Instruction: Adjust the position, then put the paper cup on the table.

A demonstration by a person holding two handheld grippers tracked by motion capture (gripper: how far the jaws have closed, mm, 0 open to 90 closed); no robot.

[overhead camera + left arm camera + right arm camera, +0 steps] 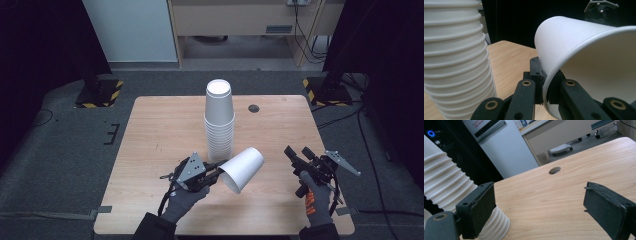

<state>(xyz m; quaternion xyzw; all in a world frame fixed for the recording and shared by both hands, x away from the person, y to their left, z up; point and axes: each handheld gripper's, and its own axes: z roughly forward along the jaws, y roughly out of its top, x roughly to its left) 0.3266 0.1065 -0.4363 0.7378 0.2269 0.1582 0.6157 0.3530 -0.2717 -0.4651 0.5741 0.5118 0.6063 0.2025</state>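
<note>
Low in the frame's centre, the left hand-held gripper (pixel 214 171) pinches the rim of a single empty paper cup (pixel 243 167), tipped sideways above the worktop (pixel 160 130). At lower right, the right hand-held gripper (pixel 295 155) gapes wide, holding nothing. Beyond, mid-frame, stands the inverted cup stack (pixel 219 120).

Grey gloves, black tools (pixel 212 172), grey three-cornered plates, brass screws.

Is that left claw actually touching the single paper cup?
Touching. In the left gripper view, the left gripper pinches the cup wall at the rim, one jaw outside, one inside.
</note>
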